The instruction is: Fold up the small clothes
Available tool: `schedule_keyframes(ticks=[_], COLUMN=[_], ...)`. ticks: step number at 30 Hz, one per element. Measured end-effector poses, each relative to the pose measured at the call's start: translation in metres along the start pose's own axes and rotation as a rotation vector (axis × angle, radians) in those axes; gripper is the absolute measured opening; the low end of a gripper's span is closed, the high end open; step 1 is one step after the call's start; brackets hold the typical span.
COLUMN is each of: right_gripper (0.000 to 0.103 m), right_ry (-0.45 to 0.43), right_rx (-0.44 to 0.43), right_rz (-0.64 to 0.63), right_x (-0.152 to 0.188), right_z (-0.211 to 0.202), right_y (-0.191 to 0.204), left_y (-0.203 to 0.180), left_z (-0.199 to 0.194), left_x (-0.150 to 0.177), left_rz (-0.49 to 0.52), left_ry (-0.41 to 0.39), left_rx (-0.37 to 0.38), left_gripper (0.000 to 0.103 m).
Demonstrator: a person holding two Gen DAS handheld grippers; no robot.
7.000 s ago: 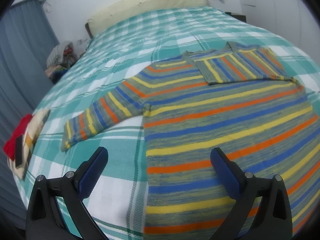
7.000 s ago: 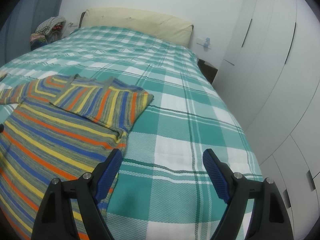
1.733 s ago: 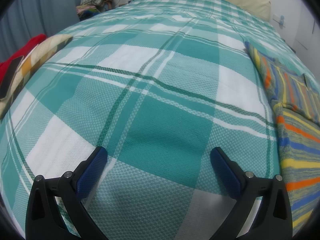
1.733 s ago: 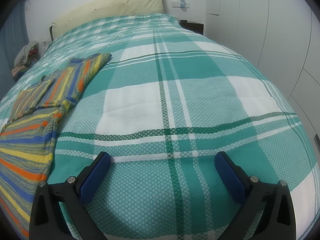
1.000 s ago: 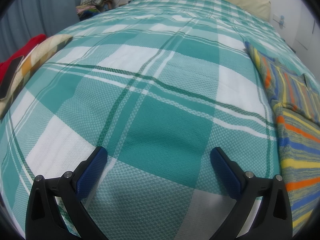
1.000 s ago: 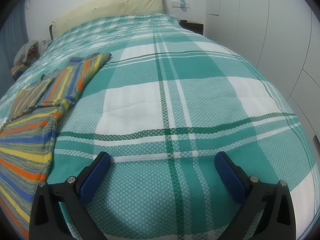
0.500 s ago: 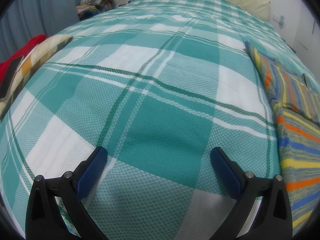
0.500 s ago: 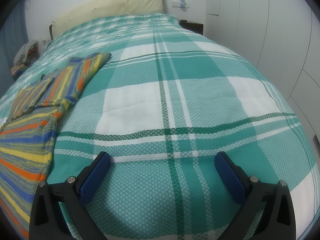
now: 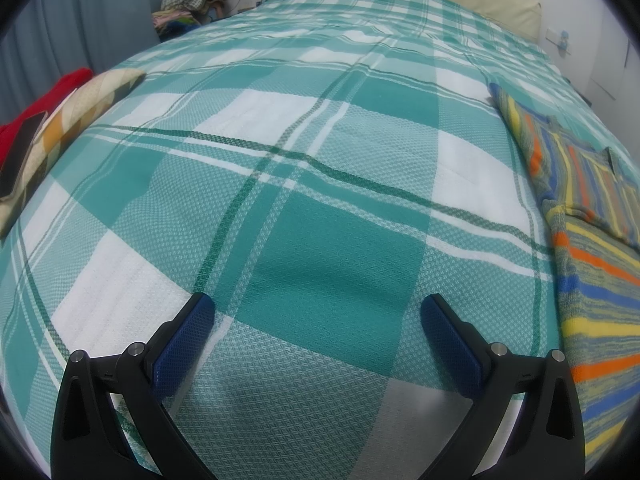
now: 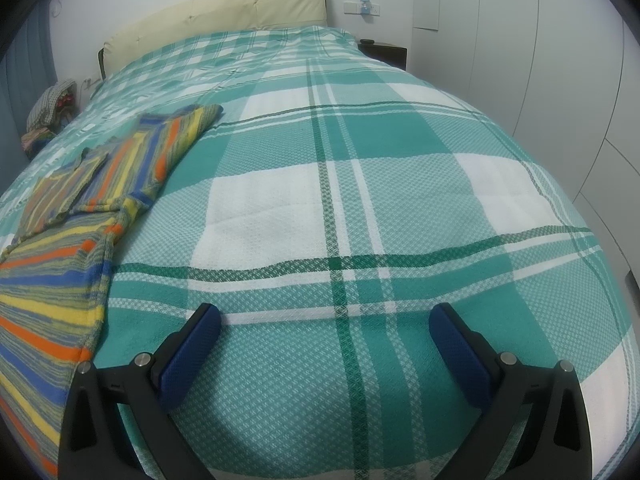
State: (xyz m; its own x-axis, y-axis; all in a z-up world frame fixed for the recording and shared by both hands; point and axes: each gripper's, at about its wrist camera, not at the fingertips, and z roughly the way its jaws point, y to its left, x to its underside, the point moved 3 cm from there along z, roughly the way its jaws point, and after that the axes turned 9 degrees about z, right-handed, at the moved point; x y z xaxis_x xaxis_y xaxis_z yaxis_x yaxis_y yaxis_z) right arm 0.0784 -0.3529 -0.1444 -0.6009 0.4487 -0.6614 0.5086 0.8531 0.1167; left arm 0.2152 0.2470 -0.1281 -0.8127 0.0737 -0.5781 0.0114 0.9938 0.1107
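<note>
- Left gripper (image 9: 318, 312): black frame, blue textured pads (image 9: 184, 344), jaws spread wide, nothing between them. Sits low over the teal-and-white plaid bedspread (image 9: 280, 152).
- Right gripper (image 10: 326, 322): same build, blue pads (image 10: 460, 360) wide apart, empty, also low over the plaid bedspread (image 10: 360, 140).
- Striped knit sweater in yellow, orange, blue and grey (image 9: 592, 248): flat on the bedspread, off to the right of the left gripper, clear of its right finger.
- Same sweater (image 10: 52, 280) lies left of the right gripper; hem edge just beside the left finger, not touching. Both sleeves folded in over the chest, ahead-left.
- Ahead of both: cream padded headboard (image 10: 240, 12).
- Far left of left gripper: red and patterned folded fabric (image 9: 52, 112) at the bed edge, grey-blue curtain (image 9: 80, 12) behind.
- Right of right gripper: white wardrobe doors (image 10: 560, 60).
</note>
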Motion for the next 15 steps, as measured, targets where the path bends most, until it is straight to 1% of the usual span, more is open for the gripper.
schedule_keyframes(ticks=[15], right_gripper=[0.103], right_ry=[0.002], right_rx=[0.015], right_rz=[-0.009], right_x=[0.0], right_z=[0.0007], right_y=[0.003], left_y=[-0.0003], left_z=[-0.0001], left_x=[0.0001], left_rz=[0.0], left_ry=[-0.001], left_rx=[-0.001], left_gripper=[0.103])
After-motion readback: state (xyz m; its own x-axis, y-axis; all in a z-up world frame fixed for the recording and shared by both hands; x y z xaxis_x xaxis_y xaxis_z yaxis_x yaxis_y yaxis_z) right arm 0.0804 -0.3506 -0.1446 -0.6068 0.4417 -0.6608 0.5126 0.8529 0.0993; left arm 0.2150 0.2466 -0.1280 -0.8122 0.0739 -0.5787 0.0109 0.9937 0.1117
